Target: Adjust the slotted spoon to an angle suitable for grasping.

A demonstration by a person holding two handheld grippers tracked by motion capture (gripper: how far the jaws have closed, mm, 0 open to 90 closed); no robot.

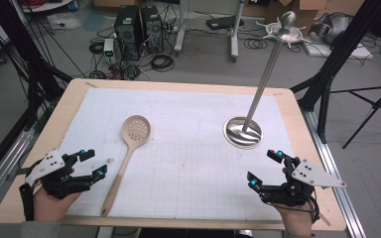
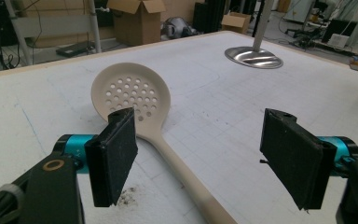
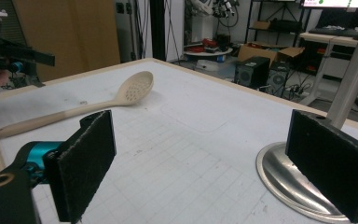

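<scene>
High view: left gripper [image 1: 93, 162] jaws apart, nothing between them; spoon [image 1: 127, 154] flat on table [image 1: 188, 163], handle just beside its right; right gripper [image 1: 264, 168] also spread and empty, stand [image 1: 243, 131] just ahead of it. Left gripper view: spoon bowl [image 2: 131, 97] ahead, behind the left pad, handle runs between the jaws, no contact. Right gripper view: spoon [image 3: 74, 109] well off to the left; stand base [image 3: 279, 179] by the right pad.

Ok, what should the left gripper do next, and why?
Probably ease the left gripper forward and down over the spoon handle. Its jaws stand open and empty, the spoon lies flat just ahead, and the right gripper sits farther off, near the stand.
</scene>
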